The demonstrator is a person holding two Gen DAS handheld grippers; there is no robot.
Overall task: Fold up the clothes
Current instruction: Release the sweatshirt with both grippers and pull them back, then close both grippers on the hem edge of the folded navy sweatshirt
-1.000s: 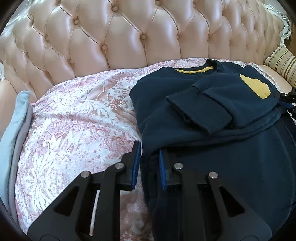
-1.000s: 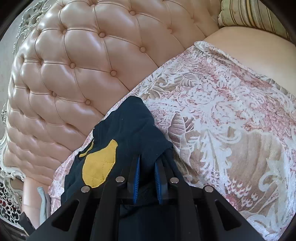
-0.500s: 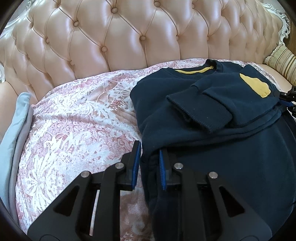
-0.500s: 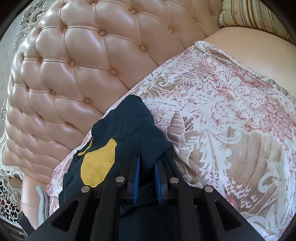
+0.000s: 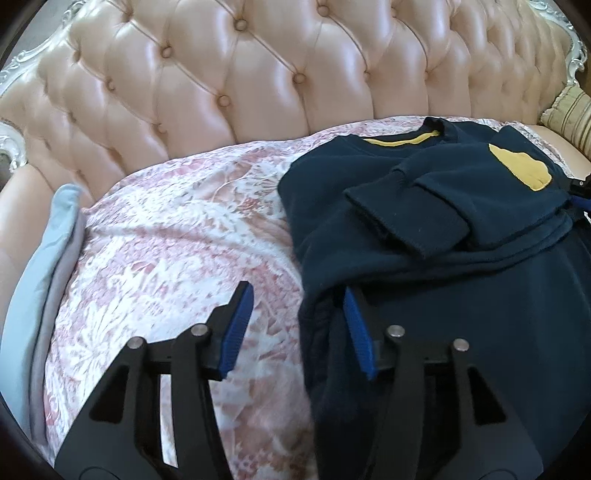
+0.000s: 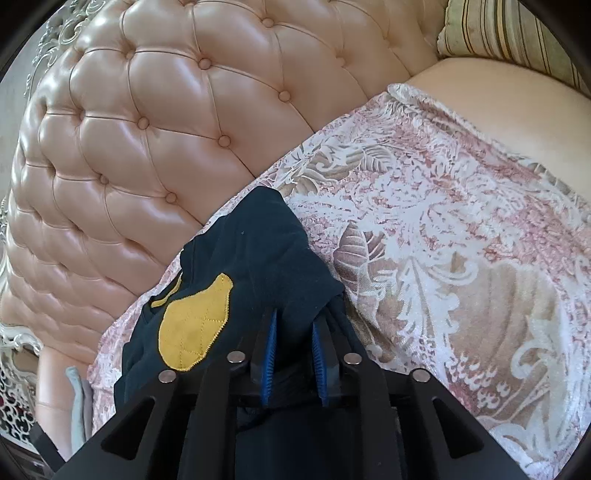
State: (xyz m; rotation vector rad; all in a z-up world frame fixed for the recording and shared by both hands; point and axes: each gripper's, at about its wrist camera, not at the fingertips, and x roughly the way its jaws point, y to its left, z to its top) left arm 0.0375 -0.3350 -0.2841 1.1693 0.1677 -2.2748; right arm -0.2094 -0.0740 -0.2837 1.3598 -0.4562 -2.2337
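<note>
A navy sweater (image 5: pixel 443 295) with a yellow elbow patch (image 5: pixel 521 170) lies folded on the pink floral cover (image 5: pixel 166 240), its sleeves crossed over the body. My left gripper (image 5: pixel 295 291) is at its near left edge with the jaws opening. The left pad hangs free over the cover and the sweater's edge lies loose against the right pad. In the right wrist view the right gripper (image 6: pixel 294 319) is at the sweater (image 6: pixel 251 258) beside the patch (image 6: pixel 195 325). Its jaws are opening a little, with a fold of cloth still lying between the pads.
A tufted peach leather backrest (image 5: pixel 258 92) rises behind the cover. A light blue cloth (image 5: pixel 48 251) lies along the left edge. A striped cushion (image 6: pixel 517 33) sits in the far right corner. Bare floral cover (image 6: pixel 461 258) stretches to the right of the sweater.
My left jaws have spread wide and let go of the sweater's edge. The right jaws have parted slightly. Neither hand has shifted, and the sweater lies where it was.
</note>
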